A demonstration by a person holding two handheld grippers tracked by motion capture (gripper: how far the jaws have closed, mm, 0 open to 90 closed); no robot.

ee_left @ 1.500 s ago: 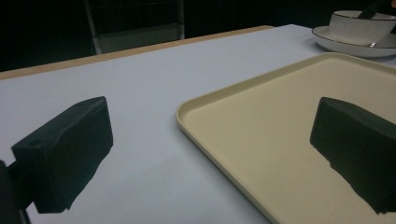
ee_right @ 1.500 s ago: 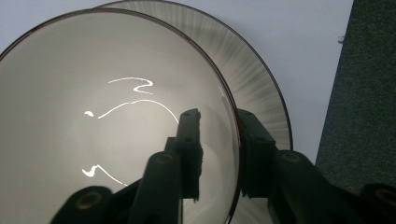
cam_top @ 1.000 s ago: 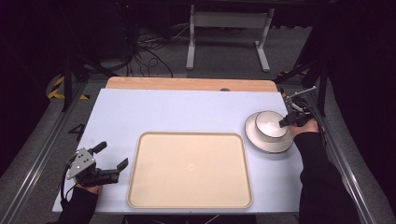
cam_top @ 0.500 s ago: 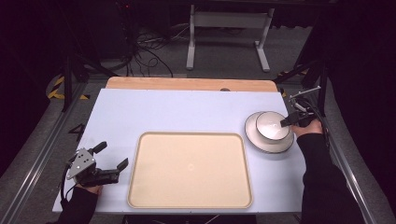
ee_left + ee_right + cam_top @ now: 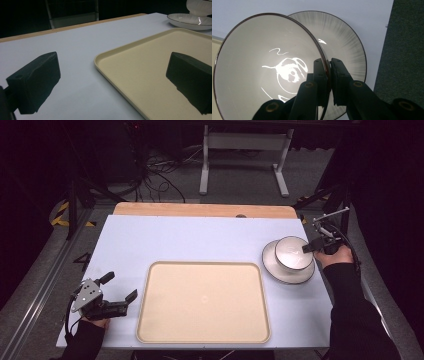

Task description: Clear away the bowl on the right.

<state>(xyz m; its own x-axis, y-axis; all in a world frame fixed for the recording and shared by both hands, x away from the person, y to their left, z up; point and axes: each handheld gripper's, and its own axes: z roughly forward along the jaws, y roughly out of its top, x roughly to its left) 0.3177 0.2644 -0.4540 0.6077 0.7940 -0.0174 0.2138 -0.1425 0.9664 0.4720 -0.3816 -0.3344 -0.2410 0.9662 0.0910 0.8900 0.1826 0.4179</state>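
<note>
At the lower left of the high view, nearest the person, the left gripper [image 5: 119,291] rests on the white table [image 5: 200,240] just off the left edge of the tray [image 5: 202,340]. Its jaws stand wide apart with nothing between them; in the left gripper view one jaw sits over the bare table and the other over the tray's corner.

The tray fills the lower middle of the frame and holds nothing.

Further back, at the right of the frame, the right gripper [image 5: 307,248] is clamped on the rim of the bowl [image 5: 290,254]. The right gripper view shows one jaw inside the bowl's wall and the other outside, closed tight on it. The bowl looks tilted there, and it sits over the plate [image 5: 272,265] that lies on the table to the right of the tray; whether it is touching the plate cannot be told.

As a judgement, the work looks barely begun: the bowl is gripped, but neither it nor the plate has reached the tray. Carrying both over appears to be what is left.
</note>
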